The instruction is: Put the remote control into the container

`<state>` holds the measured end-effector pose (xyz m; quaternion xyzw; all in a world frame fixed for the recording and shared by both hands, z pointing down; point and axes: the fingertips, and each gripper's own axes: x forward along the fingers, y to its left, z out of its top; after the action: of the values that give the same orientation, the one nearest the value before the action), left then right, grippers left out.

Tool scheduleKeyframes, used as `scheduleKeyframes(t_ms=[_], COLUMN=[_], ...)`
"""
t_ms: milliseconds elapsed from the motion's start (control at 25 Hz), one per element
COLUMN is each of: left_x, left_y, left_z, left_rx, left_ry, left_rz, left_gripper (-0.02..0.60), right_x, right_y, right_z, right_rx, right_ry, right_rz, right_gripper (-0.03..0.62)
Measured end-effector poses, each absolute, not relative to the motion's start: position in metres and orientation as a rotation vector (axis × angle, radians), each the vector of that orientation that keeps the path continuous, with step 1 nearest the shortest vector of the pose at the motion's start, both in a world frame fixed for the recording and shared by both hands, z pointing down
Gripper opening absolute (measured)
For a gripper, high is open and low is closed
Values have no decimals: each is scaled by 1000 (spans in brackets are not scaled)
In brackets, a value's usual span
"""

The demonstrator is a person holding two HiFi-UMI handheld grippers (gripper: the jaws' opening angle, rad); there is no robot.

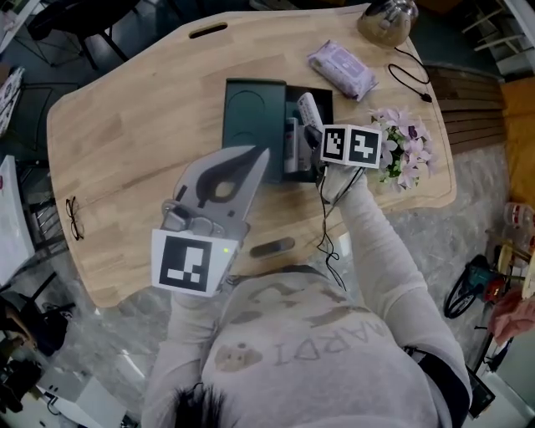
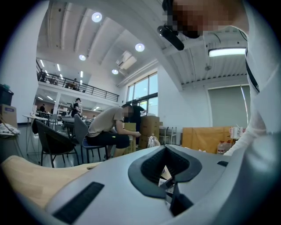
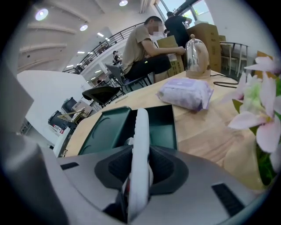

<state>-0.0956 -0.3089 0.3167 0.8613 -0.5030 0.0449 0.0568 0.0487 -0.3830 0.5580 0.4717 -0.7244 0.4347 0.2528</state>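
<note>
A white remote control stands on edge between the jaws of my right gripper, which is shut on it. The same remote points over the dark green container, and my right gripper is at the container's near right corner. The container's open compartment lies straight ahead beneath the remote. A grey item lies inside the container. My left gripper hovers over the table just left of the container, tilted up, jaws together and holding nothing.
A dark remote lies near the table's front edge. A purple wipes pack, a glass dome and a black cable are at the back right. Pink flowers stand right of my right gripper. Glasses lie far left.
</note>
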Motion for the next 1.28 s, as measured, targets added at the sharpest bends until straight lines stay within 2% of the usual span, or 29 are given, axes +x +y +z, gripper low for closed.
scheduleKeyframes(t_ms=[320, 680, 880, 1080, 1280], left_x=[-110, -110, -109, -105, -98], left_y=[-321, -327, -329, -332, -332], left_z=[325, 330, 331, 329, 331], left_rx=[2579, 2578, 2578, 2590, 2600], left_ry=[-1549, -1531, -1523, -1510, -1489], left_rz=[133, 128, 129, 122, 134], left_gripper=[0, 0, 0, 0, 0], right_x=[42, 35, 37, 54, 70], right_y=[-394, -386, -385, -388, -386], right_z=[570, 577, 569, 562, 564], right_rx=[1232, 1115, 1118, 1179, 1237], right_ry=[-1920, -1890, -1921, -1905, -1886], right_rz=[1229, 1133, 1191, 1149, 1156], right_gripper=[103, 104, 152, 149, 119])
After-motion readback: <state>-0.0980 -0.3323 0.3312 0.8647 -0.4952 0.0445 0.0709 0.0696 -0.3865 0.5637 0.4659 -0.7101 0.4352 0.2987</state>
